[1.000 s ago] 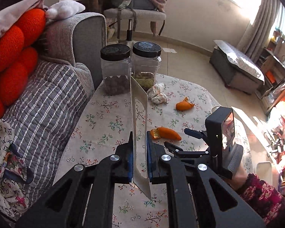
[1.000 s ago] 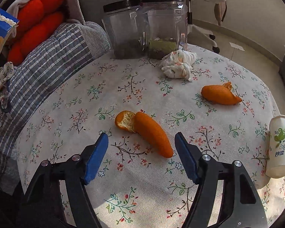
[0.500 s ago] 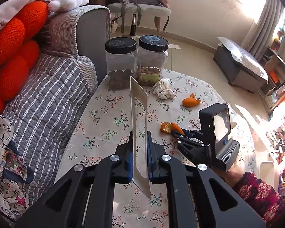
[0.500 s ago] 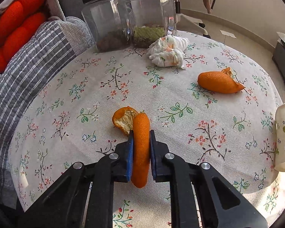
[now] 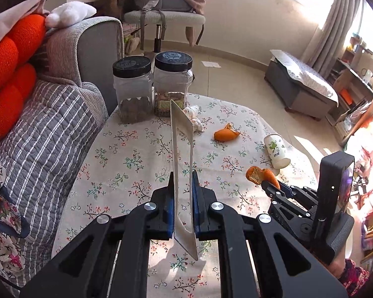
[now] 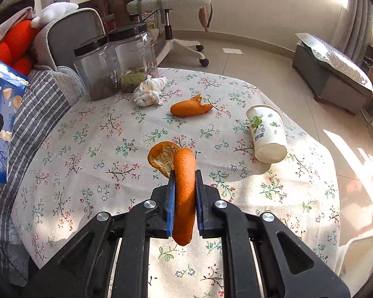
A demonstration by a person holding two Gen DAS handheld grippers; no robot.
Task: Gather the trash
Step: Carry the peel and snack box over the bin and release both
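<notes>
So, going left to right with the two jars as my landmark: on my far left the left gripper is clamped on the edge of a thin box, blue biscuit-type packaging seen from the right wrist view, held upright as my trash catcher, I guess. Just right of the jars sits a crumpled tissue, very light and squashy, so I'd pinch it anywhere in the middle. Further right of the jars lies a loose orange peel, and beyond that a paper cup on its side; it'll crush easily, so a gentle grab across the rim end seems best. In front of the jars, lifted off the flowery tablecloth, my right gripper is closed around a curled orange peel piece. It's soft, bendy and maybe a bit slick on the skin side, so gripping mid-length like this feels right to me.
</notes>
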